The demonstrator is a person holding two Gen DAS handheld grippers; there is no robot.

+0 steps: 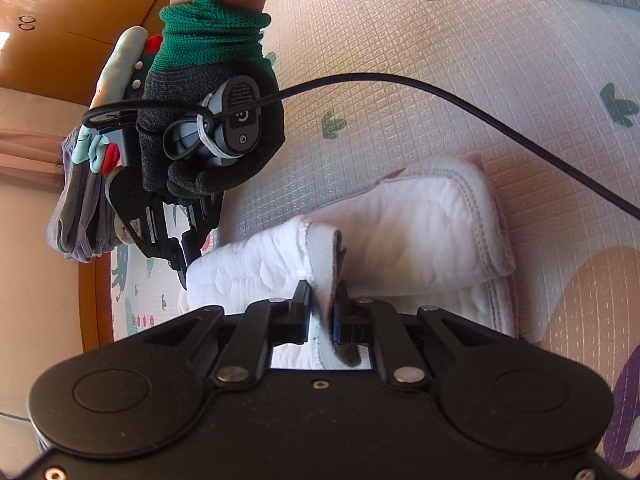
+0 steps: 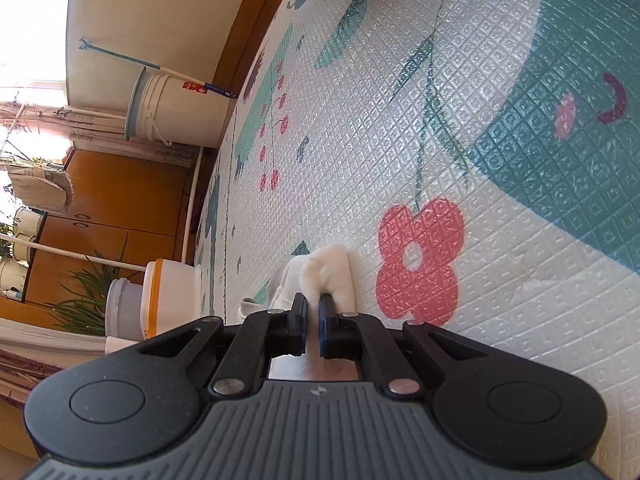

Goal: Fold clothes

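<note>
White garment (image 1: pixel 400 232) pinched by left gripper (image 1: pixel 323 300) and right gripper (image 2: pixel 313 308)

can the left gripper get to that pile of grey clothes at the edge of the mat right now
Probably not yet. The left gripper is shut on the white garment, and the gloved hand sits between it and the grey clothes.

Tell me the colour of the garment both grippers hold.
White garment, clearest in the left wrist view.

Bright daylight, blown-out window (image 2: pixel 24 40) glare, strong fisheye edge bending, sharp focus
</note>
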